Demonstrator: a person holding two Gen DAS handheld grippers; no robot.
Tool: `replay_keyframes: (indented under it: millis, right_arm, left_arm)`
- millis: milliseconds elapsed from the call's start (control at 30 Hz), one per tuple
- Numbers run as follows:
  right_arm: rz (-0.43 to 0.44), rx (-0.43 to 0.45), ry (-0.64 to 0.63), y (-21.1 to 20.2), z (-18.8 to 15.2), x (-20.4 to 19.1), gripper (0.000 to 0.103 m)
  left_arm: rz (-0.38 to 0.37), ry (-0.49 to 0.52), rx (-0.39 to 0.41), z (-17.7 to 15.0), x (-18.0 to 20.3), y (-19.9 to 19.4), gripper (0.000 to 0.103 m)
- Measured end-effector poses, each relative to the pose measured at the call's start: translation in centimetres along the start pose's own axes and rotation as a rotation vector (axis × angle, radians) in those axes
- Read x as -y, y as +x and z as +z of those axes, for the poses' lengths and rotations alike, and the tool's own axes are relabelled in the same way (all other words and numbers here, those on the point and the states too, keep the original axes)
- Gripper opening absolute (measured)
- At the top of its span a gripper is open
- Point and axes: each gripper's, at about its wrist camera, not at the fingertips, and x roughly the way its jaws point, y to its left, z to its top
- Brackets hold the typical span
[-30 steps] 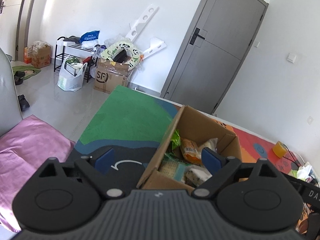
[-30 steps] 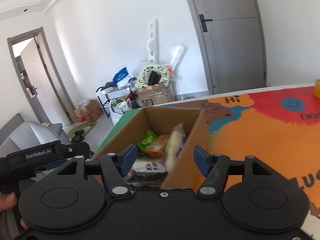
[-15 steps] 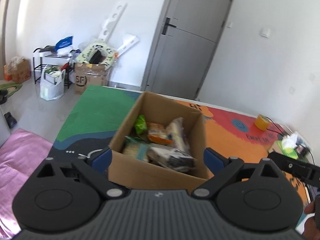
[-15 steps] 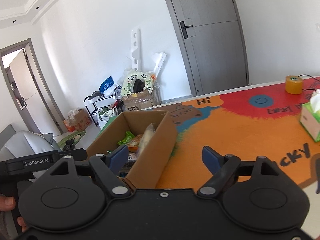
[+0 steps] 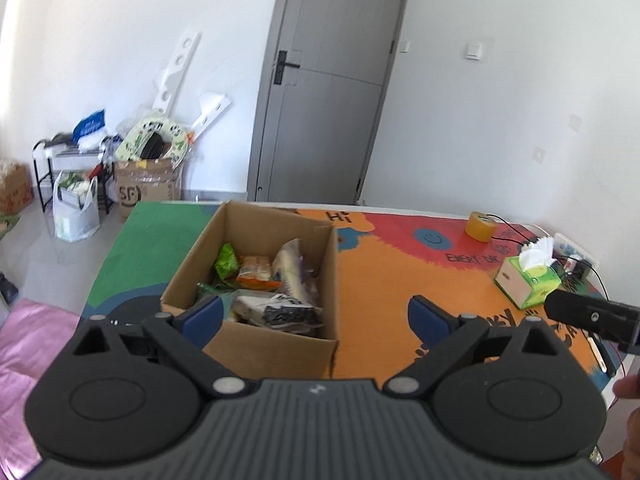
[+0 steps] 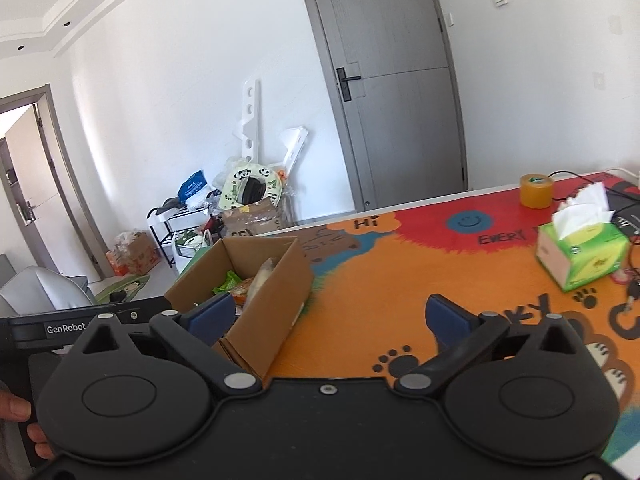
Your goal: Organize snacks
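An open cardboard box [image 5: 276, 350] stands on the left part of a colourful table mat [image 5: 384, 272]. Several snack packets lie in it: a green one [image 5: 226, 260], an orange one [image 5: 256, 274], and a black-and-white one [image 5: 280, 312]. My left gripper [image 5: 314, 316] is open and empty, held above the box's near edge. My right gripper [image 6: 326, 318] is open and empty, to the right of the box [image 6: 272, 304], over the orange mat [image 6: 400, 300]. The left gripper's body shows at the left edge of the right wrist view [image 6: 72, 326].
A green tissue box [image 6: 580, 254] and a yellow tape roll [image 6: 536, 191] stand on the mat's right side, with cables and keys by the right edge. Beyond the table are a grey door [image 5: 332, 92], boxes, bags and a shoe rack. A pink cushion [image 5: 24, 344] lies at the left.
Both grippers have pulled back and turned to the right. The box now sits lower left in both views, and the tissue box and tape roll have come into view. Both stay open.
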Motion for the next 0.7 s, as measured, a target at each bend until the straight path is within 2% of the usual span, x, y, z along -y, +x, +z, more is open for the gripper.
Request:
replay_keyframes:
  millis: [133, 433, 700]
  right_arm:
    - [-0.014, 0.010, -0.001, -1.6, -0.2, 0.6, 0.103]
    - [-0.046, 0.017, 0.009, -4.5, -0.4, 1.6, 0.103]
    - [-0.035, 0.031, -0.005, -5.6, -0.4, 1.1, 0.103]
  left_arm:
    - [-0.013, 0.020, 0.011, -0.5, 1.3, -1.0, 0.102]
    - [0.010, 0.099, 0.009, -1.1, 3.0, -3.2, 0.103]
    - [0.013, 0.104, 0.020, -0.9, 2.9, -4.4, 0.103]
